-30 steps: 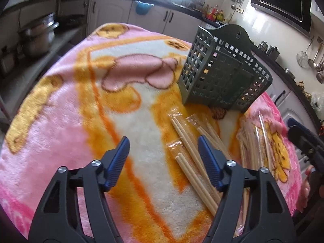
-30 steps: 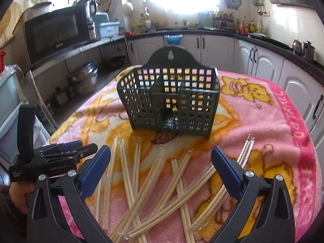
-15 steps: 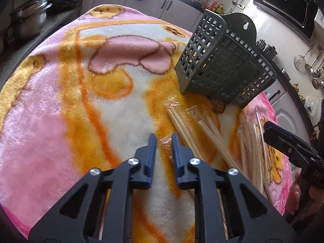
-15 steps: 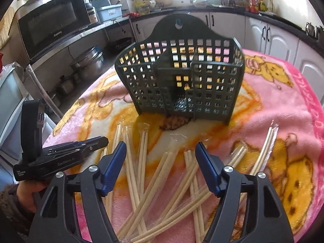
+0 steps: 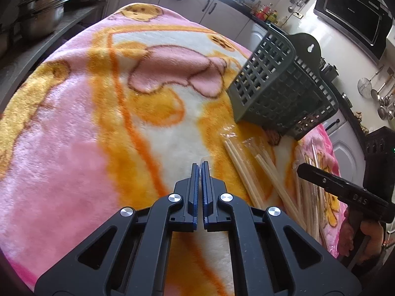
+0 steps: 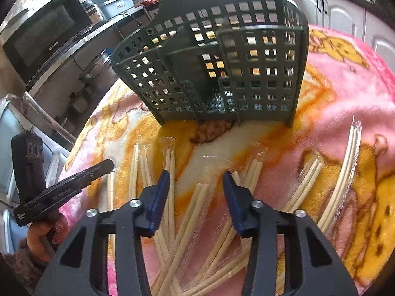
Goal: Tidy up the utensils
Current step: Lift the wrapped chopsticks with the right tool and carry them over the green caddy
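Note:
Several pairs of wooden chopsticks in clear wrappers lie fanned on the pink and orange blanket, in front of a dark green grid utensil basket. My right gripper hangs low over them. Its jaws are closing with one wrapped pair between them, and the pads do not touch it. My left gripper is shut, and a scrap of clear wrapper sticks out at its tips. The sticks of that pair are hidden under it. More pairs lie to its right, below the basket.
The blanket covers the whole table and drops off at its edges. Steel pots stand on a counter at the left, and a microwave sits behind. A hand holds the left gripper. The right gripper shows at the right.
The left jaws went from wide open to shut as the gripper moved forward onto a wrapper end. The right gripper sank toward the chopsticks and its jaws narrowed.

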Action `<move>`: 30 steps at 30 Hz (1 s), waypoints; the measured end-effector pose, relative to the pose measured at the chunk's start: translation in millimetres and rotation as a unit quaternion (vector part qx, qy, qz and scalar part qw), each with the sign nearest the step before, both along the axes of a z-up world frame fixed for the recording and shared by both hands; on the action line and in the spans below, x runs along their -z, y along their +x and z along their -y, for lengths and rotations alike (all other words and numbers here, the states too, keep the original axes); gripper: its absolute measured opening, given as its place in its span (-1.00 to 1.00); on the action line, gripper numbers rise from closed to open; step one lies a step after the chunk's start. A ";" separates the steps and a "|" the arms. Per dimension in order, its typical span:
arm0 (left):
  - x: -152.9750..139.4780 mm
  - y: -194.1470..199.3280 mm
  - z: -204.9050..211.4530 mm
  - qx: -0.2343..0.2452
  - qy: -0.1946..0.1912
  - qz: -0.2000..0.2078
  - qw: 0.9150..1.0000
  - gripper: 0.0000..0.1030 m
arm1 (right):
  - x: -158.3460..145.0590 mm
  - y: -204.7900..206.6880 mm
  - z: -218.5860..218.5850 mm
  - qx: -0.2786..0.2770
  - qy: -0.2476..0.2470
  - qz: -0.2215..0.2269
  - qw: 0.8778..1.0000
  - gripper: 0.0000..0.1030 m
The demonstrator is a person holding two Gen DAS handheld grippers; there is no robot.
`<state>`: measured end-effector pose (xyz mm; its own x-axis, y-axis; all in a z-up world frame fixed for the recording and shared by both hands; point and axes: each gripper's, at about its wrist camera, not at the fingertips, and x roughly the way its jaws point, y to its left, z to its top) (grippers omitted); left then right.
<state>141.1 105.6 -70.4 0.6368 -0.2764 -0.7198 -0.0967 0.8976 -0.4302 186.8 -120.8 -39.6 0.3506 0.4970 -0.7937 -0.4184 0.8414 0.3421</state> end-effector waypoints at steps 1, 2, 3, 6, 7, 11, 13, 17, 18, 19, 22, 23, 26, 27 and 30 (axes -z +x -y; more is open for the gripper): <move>-1.1 -0.7 -2.8 -0.003 0.001 0.001 1.000 -0.98 | 1.5 1.2 -0.3 0.000 -0.001 -0.003 1.000 -0.37; -2.1 -1.5 -5.4 -0.004 0.000 0.002 1.000 -0.99 | 4.4 2.4 -0.6 0.001 -0.003 -0.009 1.000 -0.43; -4.4 -2.9 -9.2 -0.007 -0.002 0.005 1.000 -0.99 | 5.8 3.2 -0.2 0.002 0.001 -0.013 1.000 -0.64; -11.1 -6.4 -15.8 -0.010 -0.006 0.013 1.000 -0.99 | 5.2 3.4 2.6 0.001 0.021 -0.023 1.000 -0.75; -14.4 -7.7 -17.7 -0.010 -0.007 0.018 1.000 -0.99 | 3.0 2.2 3.5 0.001 0.025 -0.019 1.000 -0.76; -27.1 -12.8 -22.1 -0.011 -0.007 0.035 0.999 -0.99 | -13.5 -3.9 6.8 -0.005 0.048 0.001 0.999 -0.85; -33.8 -14.4 -23.2 -0.010 -0.011 0.044 0.999 -0.99 | -23.1 -6.9 6.5 -0.009 0.057 0.014 0.998 -0.86; -44.8 -17.3 -28.0 -0.011 -0.022 0.060 0.998 -0.99 | -41.9 -10.8 4.5 -0.017 0.066 0.040 0.997 -0.87; -48.9 -17.8 -29.2 -0.013 -0.024 0.065 0.998 -0.99 | -46.2 -11.7 4.8 -0.017 0.068 0.045 0.996 -0.87; -53.1 -18.4 -30.0 -0.015 -0.022 0.071 0.997 -0.99 | -49.8 -12.6 5.7 -0.017 0.071 0.050 0.996 -0.87; -68.0 -19.7 -32.0 -0.015 -0.023 0.092 0.995 -0.99 | -60.7 -13.8 9.1 -0.018 0.079 0.065 0.995 -0.87; -75.5 -19.5 -31.3 -0.012 -0.024 0.101 0.994 -0.99 | -65.5 -14.9 11.0 -0.019 0.084 0.071 0.994 -0.87; -95.0 -18.1 -25.1 0.000 -0.018 0.123 0.992 -0.99 | -78.9 -17.4 12.1 -0.019 0.093 0.089 0.992 -0.88; -99.2 -17.9 -22.8 0.005 -0.017 0.129 0.991 -0.99 | -83.6 -19.4 14.2 -0.019 0.096 0.097 0.990 -0.88; -114.4 -17.3 -13.8 0.021 -0.015 0.147 0.989 -0.99 | -97.9 -25.4 21.2 -0.016 0.104 0.118 0.987 -0.88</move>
<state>123.8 119.3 44.0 0.8052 -0.3251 -0.4959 0.0732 0.8844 -0.4610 161.4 -142.1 58.3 0.4956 0.6544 -0.5710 -0.5328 0.7483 0.3952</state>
